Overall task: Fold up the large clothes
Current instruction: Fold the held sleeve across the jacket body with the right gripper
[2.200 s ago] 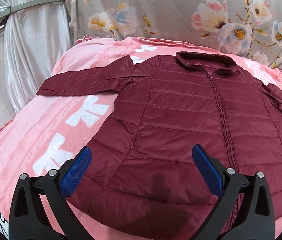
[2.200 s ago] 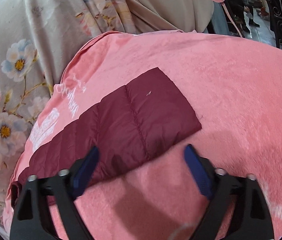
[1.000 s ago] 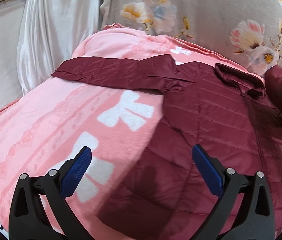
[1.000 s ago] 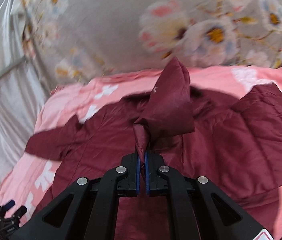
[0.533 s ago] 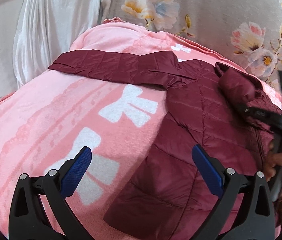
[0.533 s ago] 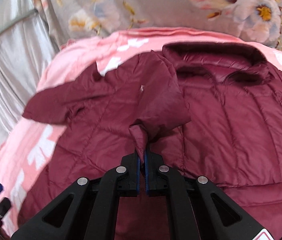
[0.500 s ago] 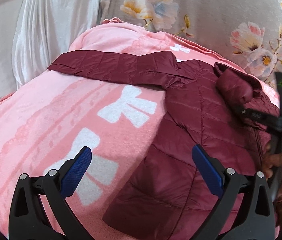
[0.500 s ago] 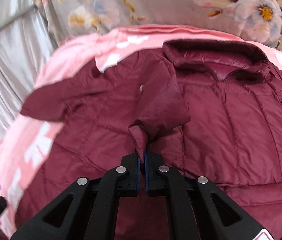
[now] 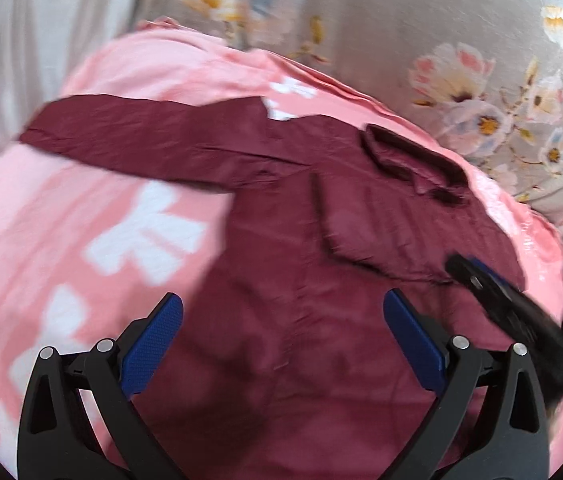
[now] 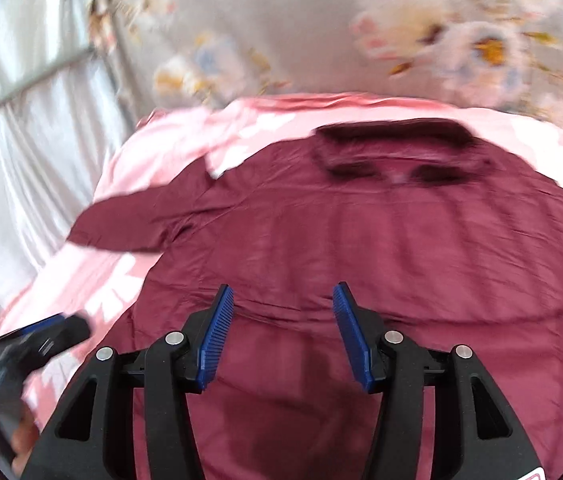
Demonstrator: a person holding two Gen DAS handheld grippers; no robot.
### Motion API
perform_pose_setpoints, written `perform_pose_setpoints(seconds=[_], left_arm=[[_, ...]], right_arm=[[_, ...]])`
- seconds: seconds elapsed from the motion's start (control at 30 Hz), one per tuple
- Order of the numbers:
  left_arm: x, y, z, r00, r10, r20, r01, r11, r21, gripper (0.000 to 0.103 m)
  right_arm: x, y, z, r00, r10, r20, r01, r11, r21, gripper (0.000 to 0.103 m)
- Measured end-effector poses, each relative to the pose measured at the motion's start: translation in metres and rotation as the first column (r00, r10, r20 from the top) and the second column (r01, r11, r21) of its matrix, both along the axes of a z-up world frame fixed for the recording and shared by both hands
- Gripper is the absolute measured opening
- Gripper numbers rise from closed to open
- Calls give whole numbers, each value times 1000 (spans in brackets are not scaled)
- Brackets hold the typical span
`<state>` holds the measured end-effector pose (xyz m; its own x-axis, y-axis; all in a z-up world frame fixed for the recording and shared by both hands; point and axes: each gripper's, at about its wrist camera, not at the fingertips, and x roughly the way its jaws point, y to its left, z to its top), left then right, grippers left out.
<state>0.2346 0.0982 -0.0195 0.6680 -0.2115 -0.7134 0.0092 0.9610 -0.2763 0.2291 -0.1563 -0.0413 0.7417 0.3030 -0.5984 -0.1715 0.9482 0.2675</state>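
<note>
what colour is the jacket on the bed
Dark maroon all over. The jacket shows best in the right wrist view, lying on a pink blanket with white shapes.

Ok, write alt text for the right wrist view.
The right gripper, fingers apart and empty, having just opened, hovers over a maroon puffer jacket spread on a pink blanket. One sleeve stretches left; the left gripper shows blurred at lower left.
</note>
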Motion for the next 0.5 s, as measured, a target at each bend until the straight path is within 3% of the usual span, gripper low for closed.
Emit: perform_pose_setpoints(seconds=[0.17, 0.33, 0.5], left_arm=[[44, -32, -17, 996, -32, -82, 28, 998, -58, 98], [81, -49, -40, 985, -8, -172, -16, 991, -136, 93], [101, -50, -58, 971, 25, -238, -68, 982, -174, 69]], right_arm=[[-28, -79, 0, 987, -161, -1, 161, 987, 30, 52], [-39, -152, -17, 954, -298, -44, 301, 950, 80, 52], [-28, -195, -38, 927, -358, -108, 372, 912, 173, 52]])
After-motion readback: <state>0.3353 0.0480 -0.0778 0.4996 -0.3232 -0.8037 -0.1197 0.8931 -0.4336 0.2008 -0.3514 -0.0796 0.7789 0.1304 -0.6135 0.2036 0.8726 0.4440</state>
